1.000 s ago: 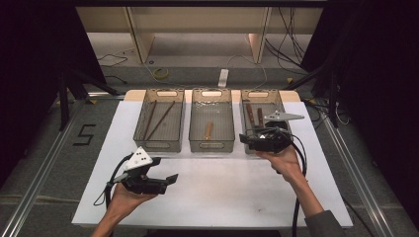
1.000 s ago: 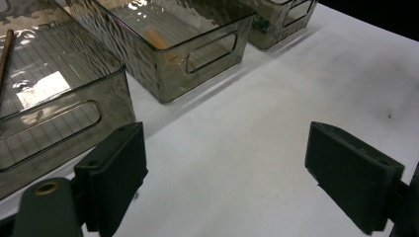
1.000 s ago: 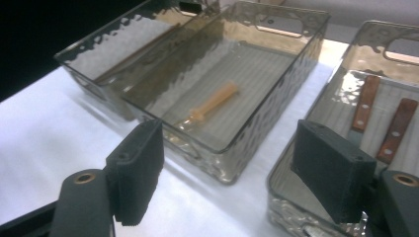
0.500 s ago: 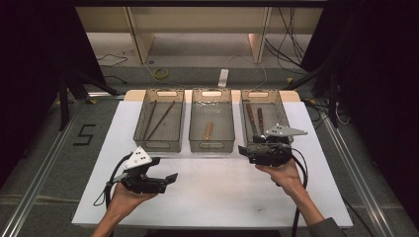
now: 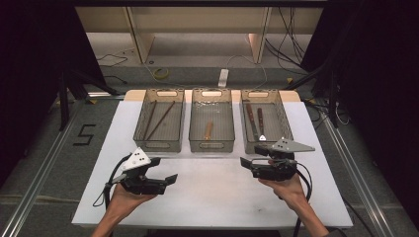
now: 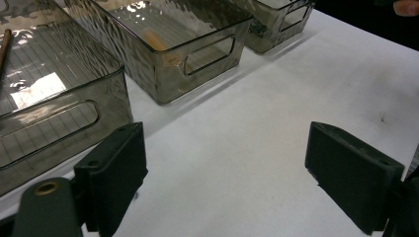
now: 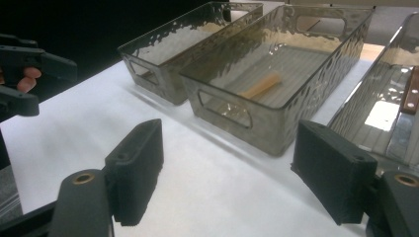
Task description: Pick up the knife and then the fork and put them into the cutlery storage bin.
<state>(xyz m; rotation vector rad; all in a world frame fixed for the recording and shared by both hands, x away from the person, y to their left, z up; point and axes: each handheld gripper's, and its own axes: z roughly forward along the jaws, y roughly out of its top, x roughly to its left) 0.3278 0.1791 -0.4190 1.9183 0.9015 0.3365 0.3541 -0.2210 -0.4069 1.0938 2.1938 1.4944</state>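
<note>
Three rectangular bins of smoky, translucent plastic stand in a row across the far half of a matte white table, each with a rippled wall, a ribbed floor and a slot-shaped handle cut into its short end. The left bin holds two thin, dark brown sticks lying slantwise. The middle bin holds one short, pale wooden piece, rounded and tan, lying flat on the floor toward the near end. The right bin holds two flat utensils with dark reddish handles, laid lengthwise side by side.

The right gripper, a black blocky tool with a grey three-cornered plate on top, sits in the person's right hand just in front of the right bin, above bare table. Its jaws stand wide apart with nothing between them; in the right gripper view the two square, rubbery black pads frame the near end of the middle bin.

The left gripper rests in the left hand near the table's front left, well apart from the bins. Its jaws are also spread, empty, over the white surface, with the left bin's handle wall just beyond one pad in the left gripper view
</note>
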